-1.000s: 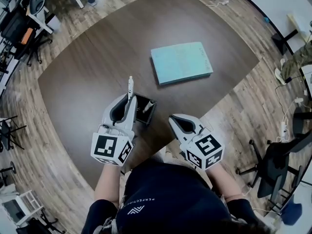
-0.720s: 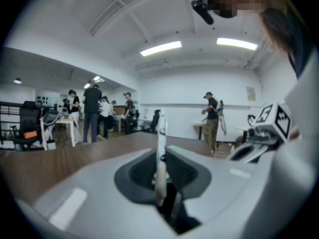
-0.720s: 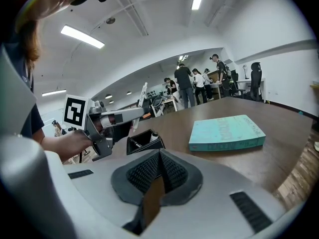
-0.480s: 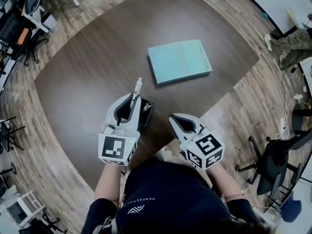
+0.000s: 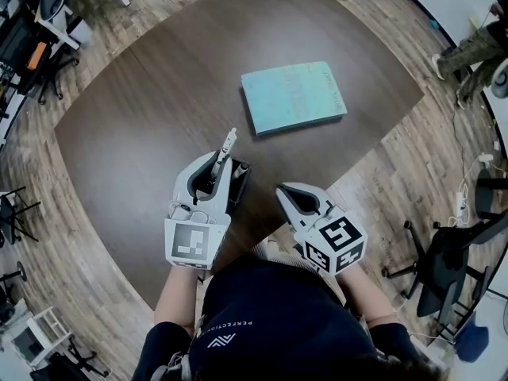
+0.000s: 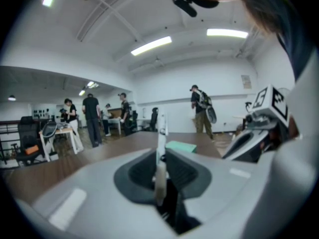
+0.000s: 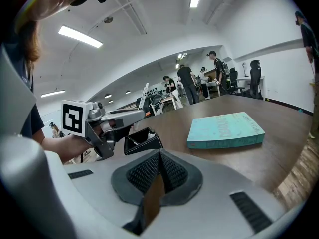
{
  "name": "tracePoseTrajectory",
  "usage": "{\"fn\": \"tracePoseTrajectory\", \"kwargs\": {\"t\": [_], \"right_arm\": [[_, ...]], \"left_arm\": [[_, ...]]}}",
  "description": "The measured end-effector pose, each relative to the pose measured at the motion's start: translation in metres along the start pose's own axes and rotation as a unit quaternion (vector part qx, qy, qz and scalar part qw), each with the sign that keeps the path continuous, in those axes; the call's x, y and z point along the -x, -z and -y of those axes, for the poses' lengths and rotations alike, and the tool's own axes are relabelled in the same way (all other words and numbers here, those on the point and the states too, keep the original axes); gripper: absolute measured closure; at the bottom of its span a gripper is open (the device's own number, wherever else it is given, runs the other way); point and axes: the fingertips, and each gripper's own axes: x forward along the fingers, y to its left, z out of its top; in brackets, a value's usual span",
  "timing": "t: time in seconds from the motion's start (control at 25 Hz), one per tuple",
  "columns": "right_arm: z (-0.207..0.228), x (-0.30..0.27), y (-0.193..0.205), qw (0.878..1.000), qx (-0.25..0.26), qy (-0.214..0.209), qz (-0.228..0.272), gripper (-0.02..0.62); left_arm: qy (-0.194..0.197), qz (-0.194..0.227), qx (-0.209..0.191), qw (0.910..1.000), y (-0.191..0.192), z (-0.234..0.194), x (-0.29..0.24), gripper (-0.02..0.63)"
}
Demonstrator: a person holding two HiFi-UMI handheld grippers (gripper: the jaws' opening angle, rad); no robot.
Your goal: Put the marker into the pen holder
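marker [image 5: 225, 148]: likely light, stiff and smooth-barrelled, so it might pivot; mid-barrel looked the best hold. it was slim, white and tilted, its top poking past the jaws. left gripper [image 5: 214, 171] was clamped on it, just over the black pen holder [image 5: 240, 175]. right gripper [image 5: 287, 194] was closed on nothing, nearby.
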Motion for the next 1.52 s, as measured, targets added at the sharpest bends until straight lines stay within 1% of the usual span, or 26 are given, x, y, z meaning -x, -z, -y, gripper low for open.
{"fn": "tracePoseTrajectory", "kwargs": {"t": [0.08,0.24,0.4,0.52,0.68,0.84,0.96,1.04,1.24,1.52], "right_arm": [[0.000,0.001,0.001,1.000,0.000,-0.001,0.001,0.594],[-0.001,0.002,0.002,1.000,-0.001,-0.001,0.001,0.594],[0.000,0.002,0.002,1.000,-0.001,0.000,0.001,0.594],[0.000,0.002,0.001,1.000,-0.001,0.001,0.002,0.594],[0.000,0.001,0.001,1.000,-0.002,0.002,0.002,0.594],[-0.003,0.000,0.002,1.000,0.001,-0.003,-0.001,0.594],[-0.005,-0.001,0.002,1.000,0.001,-0.006,-0.001,0.594],[-0.006,-0.002,0.002,1.000,0.001,-0.007,-0.002,0.594],[-0.007,-0.003,0.001,1.000,0.002,-0.005,-0.002,0.594],[-0.011,-0.003,0.004,1.000,0.005,-0.009,-0.005,0.594]], "left_arm": [[0.003,-0.007,-0.033,0.9994,-0.004,0.002,0.000,0.548],[0.006,-0.032,-0.061,0.9976,0.008,0.003,0.003,0.548],[-0.001,-0.009,-0.050,0.9987,-0.005,0.003,0.000,0.548],[-0.002,-0.010,-0.062,0.9980,-0.004,0.002,0.002,0.546],[-0.002,-0.016,-0.076,0.9970,-0.003,0.001,0.002,0.548],[-0.003,-0.020,-0.074,0.9971,0.000,0.001,0.003,0.548],[-0.002,-0.040,-0.069,0.9968,0.010,0.000,0.004,0.548],[-0.001,-0.047,-0.073,0.9962,0.013,0.000,0.004,0.546],[-0.007,-0.053,-0.078,0.9955,0.018,-0.003,0.005,0.545],[0.001,-0.061,-0.076,0.9952,0.023,0.001,0.005,0.545]]}}
